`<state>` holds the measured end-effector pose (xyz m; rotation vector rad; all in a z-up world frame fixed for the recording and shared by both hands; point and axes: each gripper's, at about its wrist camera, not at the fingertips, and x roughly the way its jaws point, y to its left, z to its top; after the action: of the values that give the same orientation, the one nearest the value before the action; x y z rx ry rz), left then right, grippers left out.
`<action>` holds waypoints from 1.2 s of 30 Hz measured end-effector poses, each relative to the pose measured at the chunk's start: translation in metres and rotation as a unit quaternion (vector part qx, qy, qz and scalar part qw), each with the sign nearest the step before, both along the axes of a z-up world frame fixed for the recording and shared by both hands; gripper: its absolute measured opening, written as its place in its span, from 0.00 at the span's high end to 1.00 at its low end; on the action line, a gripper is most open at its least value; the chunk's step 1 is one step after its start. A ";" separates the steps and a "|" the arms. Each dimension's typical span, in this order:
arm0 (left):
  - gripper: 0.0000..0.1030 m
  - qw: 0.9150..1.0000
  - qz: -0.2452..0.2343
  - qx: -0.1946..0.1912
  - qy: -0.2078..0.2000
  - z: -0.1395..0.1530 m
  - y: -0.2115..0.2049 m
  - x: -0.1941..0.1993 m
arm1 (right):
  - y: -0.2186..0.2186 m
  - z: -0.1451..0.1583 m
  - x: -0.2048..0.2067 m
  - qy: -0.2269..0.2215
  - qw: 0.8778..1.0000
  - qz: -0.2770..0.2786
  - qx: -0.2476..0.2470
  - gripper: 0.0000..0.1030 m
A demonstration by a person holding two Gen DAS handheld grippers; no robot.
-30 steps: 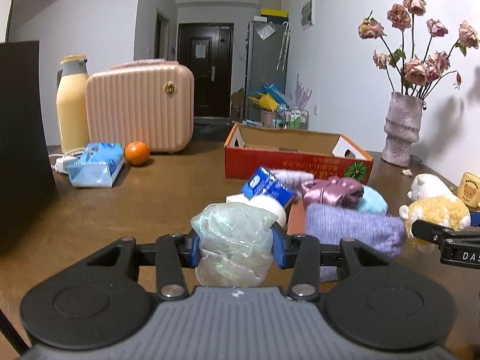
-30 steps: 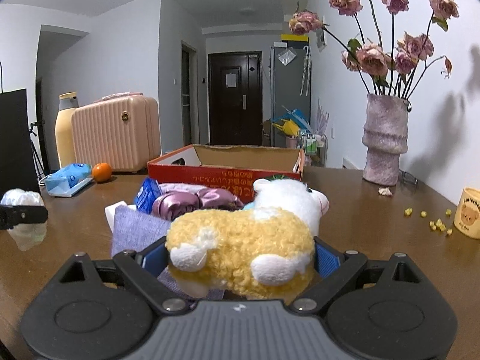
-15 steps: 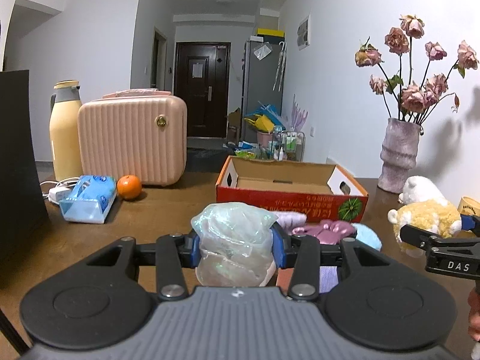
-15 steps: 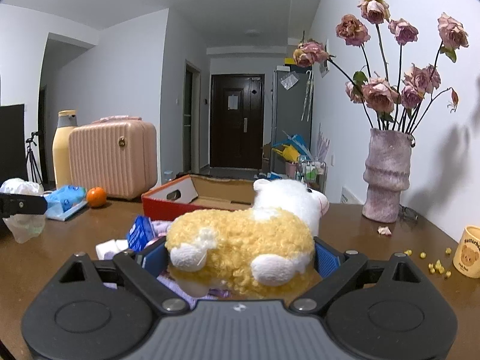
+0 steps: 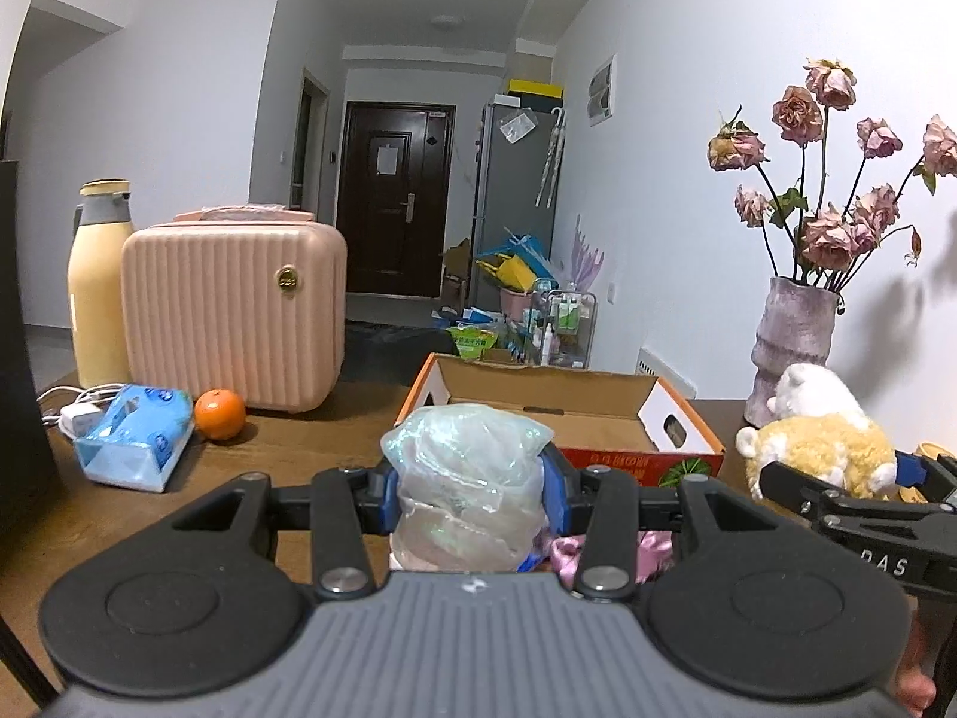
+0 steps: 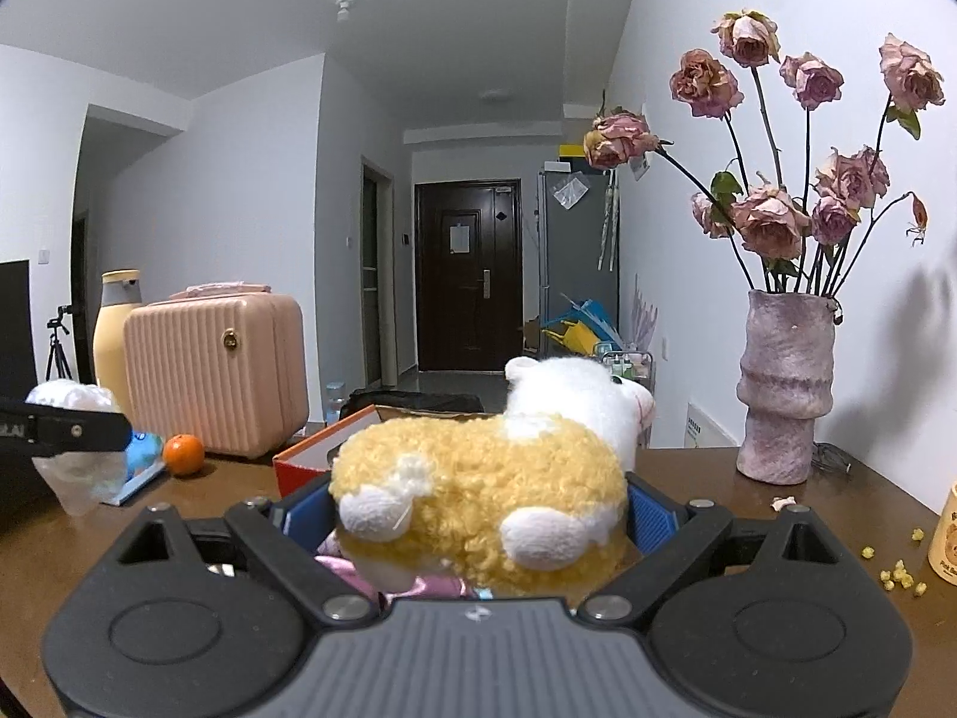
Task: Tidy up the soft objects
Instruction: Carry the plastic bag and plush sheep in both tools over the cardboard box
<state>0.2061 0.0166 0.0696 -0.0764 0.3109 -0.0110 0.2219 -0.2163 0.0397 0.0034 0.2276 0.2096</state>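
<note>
Across the brown desk (image 5: 299, 455) my left gripper (image 5: 469, 481) has its fingers clamped on a plastic bag, my right gripper (image 6: 478, 514) on a plush sheep, both held above the desk; next, I judge, lower each into the cardboard box (image 5: 556, 413).

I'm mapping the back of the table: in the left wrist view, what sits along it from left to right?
Yellow bottle → pink case → orange → cardboard box → plush sheep, overlapping the vase.
</note>
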 end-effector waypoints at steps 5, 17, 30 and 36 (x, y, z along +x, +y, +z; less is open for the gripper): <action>0.57 1.000 0.001 -0.009 -0.003 0.001 -0.004 0.022 | 0.002 0.003 0.014 -0.005 1.000 -0.002 -0.001 0.07; 0.57 1.000 0.012 -0.011 -0.005 -0.001 0.002 0.068 | 0.011 0.002 0.049 -0.016 1.000 -0.005 -0.017 0.07; 0.57 0.999 0.029 -0.015 0.004 -0.005 0.022 0.112 | 0.028 0.004 0.093 -0.019 0.999 0.006 -0.026 0.07; 0.57 0.999 0.033 -0.009 0.008 -0.008 0.025 0.132 | 0.034 0.005 0.116 -0.017 0.999 0.009 -0.028 0.07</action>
<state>0.3379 0.0415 0.0611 -0.1051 0.3243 0.0526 0.3383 -0.1819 0.0449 -0.0575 0.2003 0.2210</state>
